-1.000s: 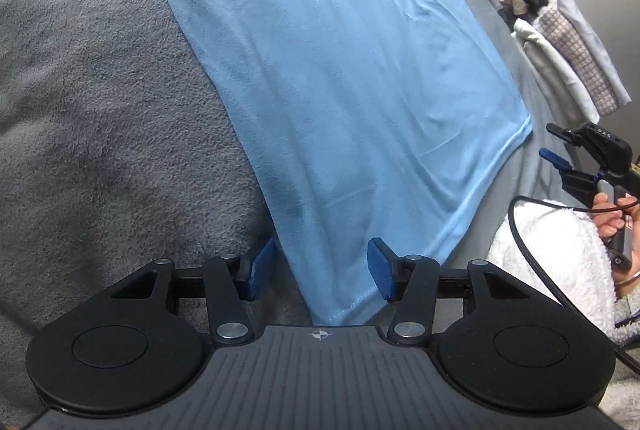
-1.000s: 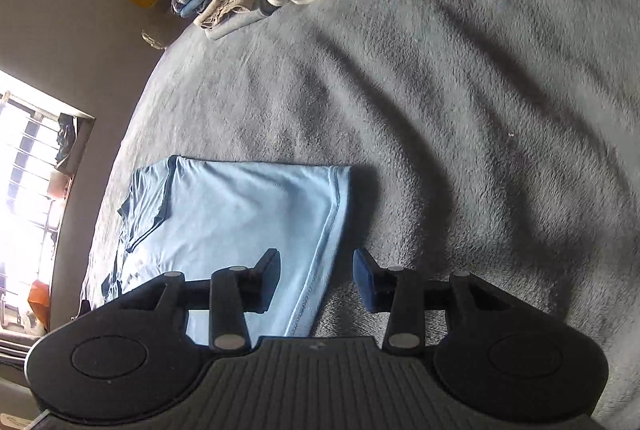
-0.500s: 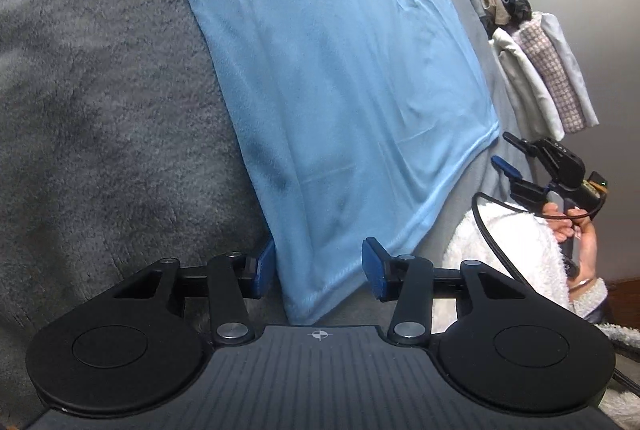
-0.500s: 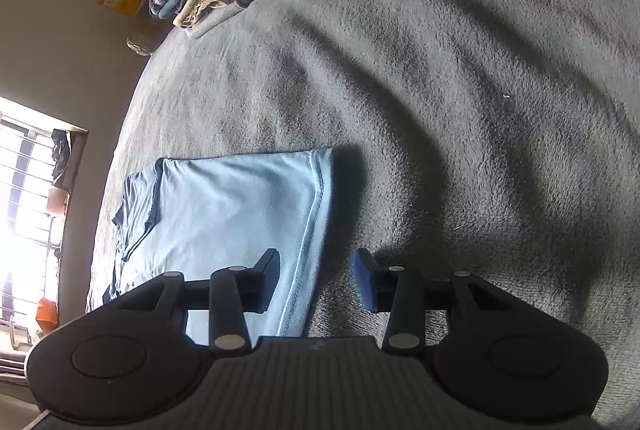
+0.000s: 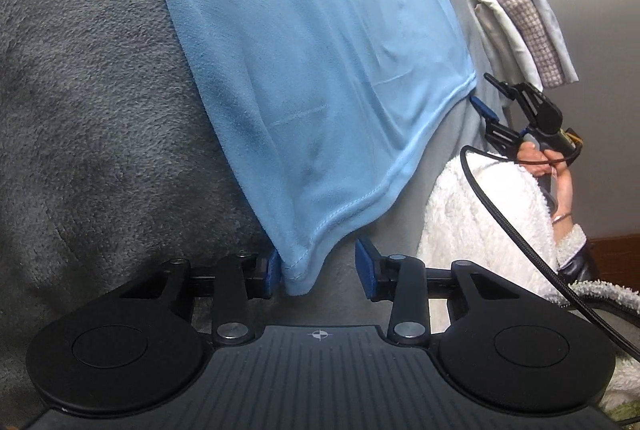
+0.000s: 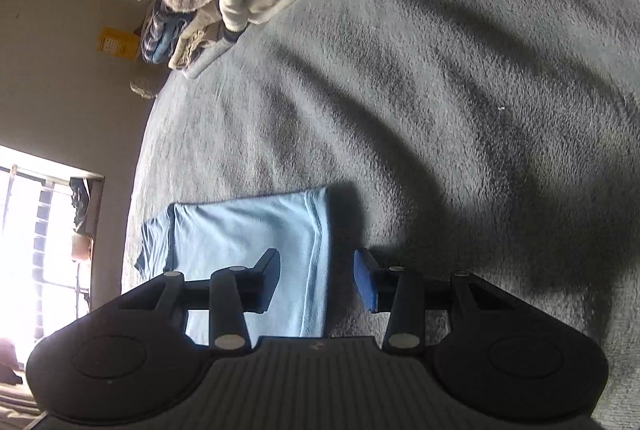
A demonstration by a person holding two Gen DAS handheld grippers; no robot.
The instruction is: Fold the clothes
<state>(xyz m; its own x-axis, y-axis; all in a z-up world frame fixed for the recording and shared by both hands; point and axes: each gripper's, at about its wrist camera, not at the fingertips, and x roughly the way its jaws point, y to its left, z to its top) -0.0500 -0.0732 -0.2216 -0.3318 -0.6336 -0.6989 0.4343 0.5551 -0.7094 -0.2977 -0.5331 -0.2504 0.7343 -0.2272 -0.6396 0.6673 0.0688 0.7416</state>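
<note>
the light blue t-shirt [image 5: 320, 78] lay flat on the grey blanket [image 5: 88, 118], its long axis running away from both grippers. its near hem corner sat between the jaws of the left gripper [image 5: 316, 266], touching the left pad. those jaws had just been closing but did not yet pinch it. the other hem corner lay between the parted jaws of the right gripper [image 6: 316, 278], released, holding nothing. each hand was nearest to its own corner.
</note>
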